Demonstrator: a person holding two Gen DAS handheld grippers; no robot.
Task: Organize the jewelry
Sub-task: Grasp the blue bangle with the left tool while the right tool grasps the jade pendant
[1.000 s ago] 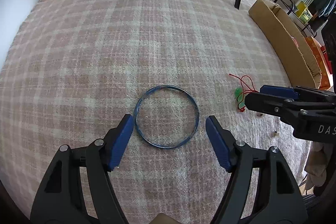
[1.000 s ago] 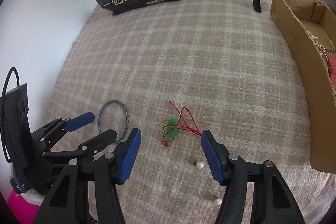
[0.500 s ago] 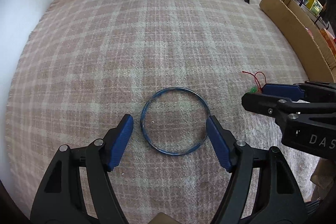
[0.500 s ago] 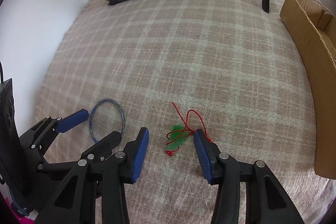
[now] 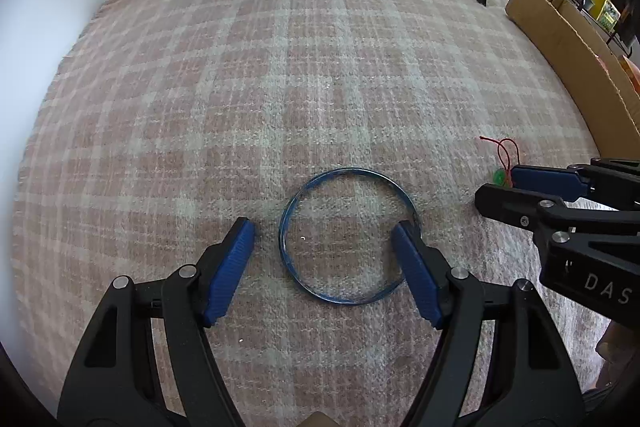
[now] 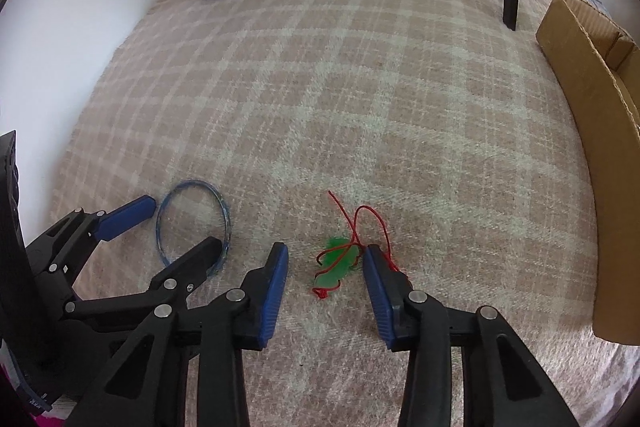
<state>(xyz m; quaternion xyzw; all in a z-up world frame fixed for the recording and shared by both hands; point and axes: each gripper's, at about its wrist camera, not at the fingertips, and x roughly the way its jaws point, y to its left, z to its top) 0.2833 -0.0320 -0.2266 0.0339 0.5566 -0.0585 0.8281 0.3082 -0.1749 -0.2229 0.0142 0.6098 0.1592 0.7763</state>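
- Right gripper (image 6: 325,277) closing round the green pendant (image 6: 334,267) lying on the blanket (image 6: 360,87); pads could snag only its red cord (image 6: 370,223).
- Left gripper (image 5: 322,259) wide, empty, straddling the bangle (image 5: 344,235); might skid.

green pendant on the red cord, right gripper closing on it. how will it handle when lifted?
Cord lies in loose loops, so it's probably floppy and will dangle. Green pendant looks small and thin, likely light. Right gripper is closing, pads not yet pressing; a glossy stone could slip.
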